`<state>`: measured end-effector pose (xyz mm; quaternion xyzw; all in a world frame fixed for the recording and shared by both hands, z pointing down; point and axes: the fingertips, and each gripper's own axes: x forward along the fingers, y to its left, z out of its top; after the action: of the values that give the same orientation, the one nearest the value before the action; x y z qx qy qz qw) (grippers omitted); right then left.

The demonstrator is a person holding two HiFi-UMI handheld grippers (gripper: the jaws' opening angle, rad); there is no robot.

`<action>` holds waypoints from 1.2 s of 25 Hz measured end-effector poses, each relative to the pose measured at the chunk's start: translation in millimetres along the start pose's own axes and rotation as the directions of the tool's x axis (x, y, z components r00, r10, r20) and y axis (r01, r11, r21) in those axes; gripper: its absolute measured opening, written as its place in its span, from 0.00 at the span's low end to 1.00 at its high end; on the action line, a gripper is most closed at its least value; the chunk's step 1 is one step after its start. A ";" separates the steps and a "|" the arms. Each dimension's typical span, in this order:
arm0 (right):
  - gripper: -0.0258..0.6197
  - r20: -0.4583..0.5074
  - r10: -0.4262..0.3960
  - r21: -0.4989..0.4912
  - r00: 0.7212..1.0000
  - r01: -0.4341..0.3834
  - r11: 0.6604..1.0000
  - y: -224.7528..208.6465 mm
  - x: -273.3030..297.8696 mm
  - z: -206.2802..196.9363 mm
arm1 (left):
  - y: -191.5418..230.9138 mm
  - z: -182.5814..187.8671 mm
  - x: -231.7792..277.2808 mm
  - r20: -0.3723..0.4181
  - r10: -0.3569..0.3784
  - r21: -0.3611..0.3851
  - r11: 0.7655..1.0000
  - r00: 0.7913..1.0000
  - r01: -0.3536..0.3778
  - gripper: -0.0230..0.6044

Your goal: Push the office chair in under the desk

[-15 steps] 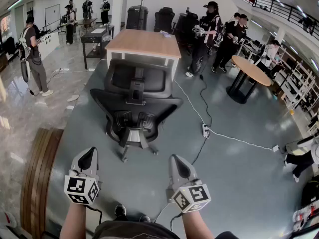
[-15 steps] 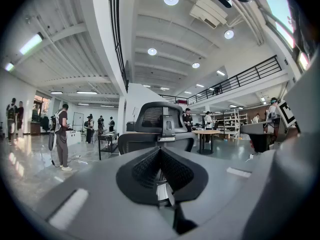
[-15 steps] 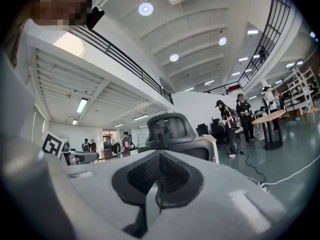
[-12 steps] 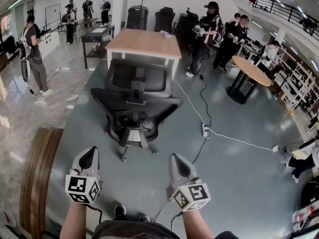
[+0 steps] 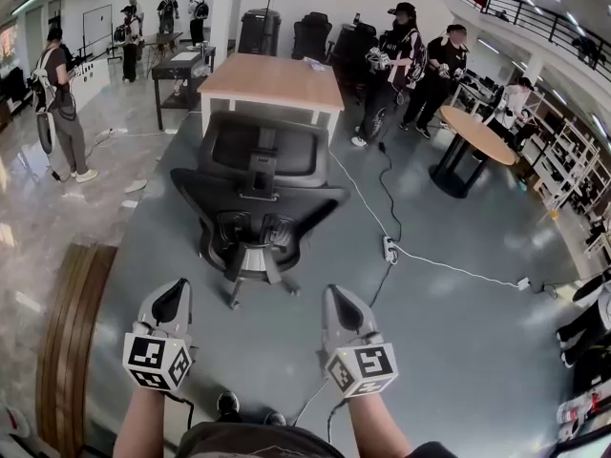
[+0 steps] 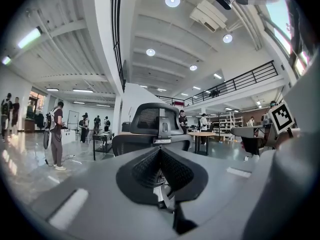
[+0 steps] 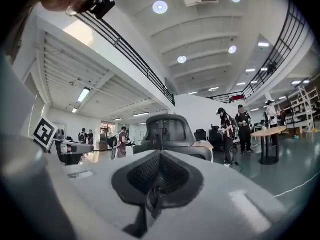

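Note:
A black mesh office chair (image 5: 258, 194) stands on the grey floor with its back toward me, in front of a wood-topped desk (image 5: 272, 79) with white legs. The chair's seat is not under the desk. My left gripper (image 5: 173, 299) and right gripper (image 5: 337, 305) are held low, side by side, a short way behind the chair and apart from it. Both are shut with nothing between the jaws. In the left gripper view the chair back (image 6: 156, 121) rises above the shut jaws; the right gripper view shows the same chair back (image 7: 167, 130).
A white cable with a power strip (image 5: 389, 248) runs across the floor right of the chair. A round table (image 5: 480, 136) stands at the right. Several people stand around the room, two near the desk's right side (image 5: 401, 60). A wooden curved edge (image 5: 67, 332) lies at lower left.
The view has shifted slightly; my right gripper has drifted a little down and left. The chair has not moved.

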<state>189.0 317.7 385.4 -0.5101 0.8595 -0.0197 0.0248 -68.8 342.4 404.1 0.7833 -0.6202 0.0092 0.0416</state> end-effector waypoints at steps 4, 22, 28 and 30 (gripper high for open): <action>0.03 -0.003 -0.017 0.003 1.000 0.017 1.000 -2.1 -3.7 -0.9 | 0.0 -4.0 3.7 -0.010 -0.025 -0.004 1.000 1.000 0.025 0.07; 0.03 -0.038 -0.057 -0.038 0.998 0.055 0.998 9.0 36.4 -22.6 | 36.2 -5.3 48.9 0.022 -0.126 -0.018 0.992 0.992 0.127 0.07; 0.03 -0.031 -0.117 -0.054 0.993 0.115 0.992 13.1 53.7 -29.3 | 39.6 -8.5 60.0 0.024 -0.189 0.000 0.982 0.982 0.190 0.08; 0.03 -0.028 -0.142 -0.063 0.989 0.140 0.988 12.6 58.0 -28.7 | 40.8 -9.7 65.1 0.022 -0.210 0.005 0.978 0.978 0.210 0.12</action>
<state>148.4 273.1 412.0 -0.5698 0.8218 -0.0033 -0.0062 -93.1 270.7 420.3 0.8444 -0.5346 -0.0031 0.0346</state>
